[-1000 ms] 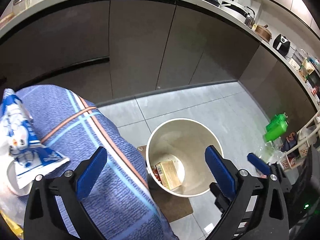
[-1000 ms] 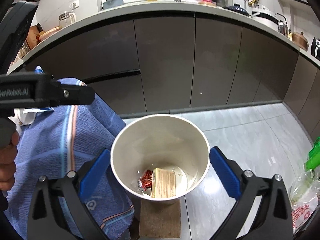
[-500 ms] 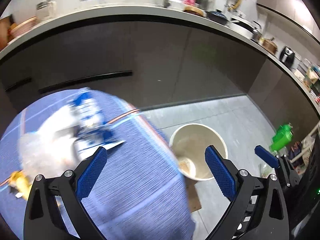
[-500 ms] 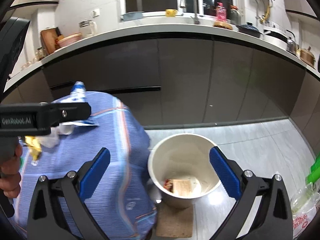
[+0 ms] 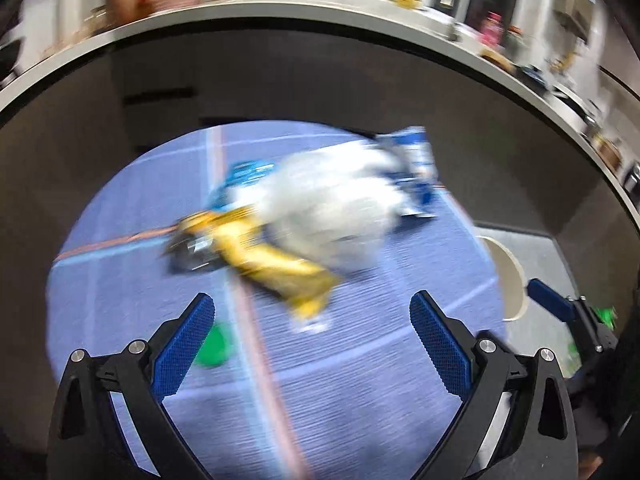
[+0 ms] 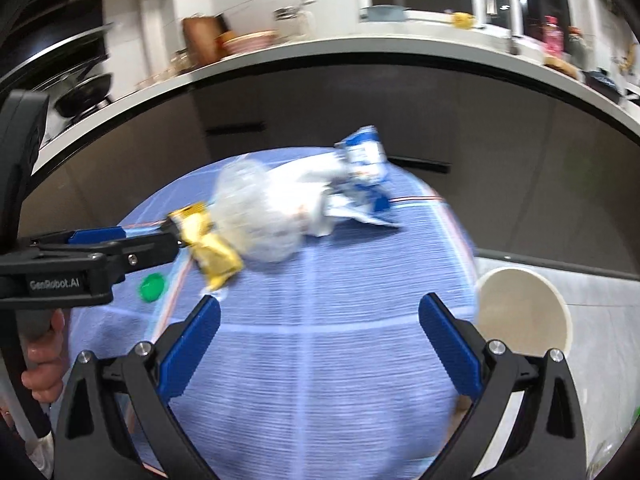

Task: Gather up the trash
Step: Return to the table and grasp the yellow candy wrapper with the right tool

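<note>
A heap of trash lies on the round table's blue striped cloth (image 6: 320, 380): a yellow wrapper (image 6: 212, 250), a crumpled clear plastic bag (image 6: 260, 216) and a blue-and-white packet (image 6: 364, 160). A green cap (image 6: 152, 286) lies apart at the left. The blurred left wrist view shows the same wrapper (image 5: 276, 268), bag (image 5: 332, 216), packet (image 5: 412, 168) and cap (image 5: 212, 346). My left gripper (image 5: 311, 300) is open just short of the wrapper, holding nothing. My right gripper (image 6: 320, 302) is open over bare cloth. The cream bin (image 6: 524, 312) stands on the floor at the right.
Dark cabinets under a pale counter (image 6: 360, 46) with kitchenware curve behind the table. Grey floor tiles (image 6: 608, 320) lie to the right of the bin. A hand (image 6: 40, 360) holds the left gripper's handle at the left edge.
Both views have swung left, from above the bin to over the table. The bin has slid to the right edge and the trash heap is now centred. Both grippers stay open.
</note>
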Demonstrator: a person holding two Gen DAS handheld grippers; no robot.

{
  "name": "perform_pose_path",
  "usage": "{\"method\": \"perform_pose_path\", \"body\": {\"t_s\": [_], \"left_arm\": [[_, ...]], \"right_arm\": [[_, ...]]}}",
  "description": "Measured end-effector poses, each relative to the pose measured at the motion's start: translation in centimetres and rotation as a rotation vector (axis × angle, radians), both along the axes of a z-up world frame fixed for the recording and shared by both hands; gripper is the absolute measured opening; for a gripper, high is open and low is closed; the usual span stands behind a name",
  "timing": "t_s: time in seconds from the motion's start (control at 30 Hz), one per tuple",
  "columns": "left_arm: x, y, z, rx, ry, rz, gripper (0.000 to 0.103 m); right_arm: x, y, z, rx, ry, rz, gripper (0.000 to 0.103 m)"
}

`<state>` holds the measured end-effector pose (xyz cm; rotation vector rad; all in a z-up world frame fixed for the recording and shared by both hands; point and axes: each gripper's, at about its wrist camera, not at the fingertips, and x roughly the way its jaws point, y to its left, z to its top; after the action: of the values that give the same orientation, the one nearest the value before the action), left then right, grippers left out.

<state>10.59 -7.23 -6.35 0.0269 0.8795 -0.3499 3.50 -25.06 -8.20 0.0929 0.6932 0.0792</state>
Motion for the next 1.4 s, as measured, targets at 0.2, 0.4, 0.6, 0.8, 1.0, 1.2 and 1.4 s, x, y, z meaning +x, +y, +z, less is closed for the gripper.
{"method": "perform_pose_path", "body": {"t_s": [0.2, 0.4, 0.6, 0.8, 1.0, 1.2, 1.4], "left_arm": [[-0.3, 7.0, -1.9, 0.018, 0.036, 0.108, 0.095], [-0.8, 9.0, -3.1, 0.023, 0.051, 0.098, 0.093], [-0.4, 9.1, -3.9, 0.015, 0.073, 0.024, 0.078], [0.2, 9.1, -4.9, -0.015, 0.109, -0.013, 0.074], [1.0, 8.6, -5.4, -0.003, 0.107, -0.051, 0.074], [2.2, 6.8, -6.2, 0.022, 0.119, -0.113, 0.068], [3.1, 4.6, -7.1, 0.099, 0.109, -0.150, 0.060]], "right_arm": [[1.3, 4.2, -0.5, -0.001, 0.019, 0.090, 0.100], [4.3, 6.8, -1.1, 0.015, 0.050, 0.154, 0.098], [7.6, 9.5, -1.7, -0.013, 0.081, 0.222, 0.069], [10.5, 12.0, -2.6, -0.056, 0.095, 0.316, 0.065], [12.7, 12.8, -4.6, -0.109, 0.135, 0.337, 0.054], [11.8, 11.5, -4.2, -0.079, 0.154, 0.305, 0.014], [8.4, 9.4, -2.2, -0.006, 0.113, 0.255, 0.013]]}}
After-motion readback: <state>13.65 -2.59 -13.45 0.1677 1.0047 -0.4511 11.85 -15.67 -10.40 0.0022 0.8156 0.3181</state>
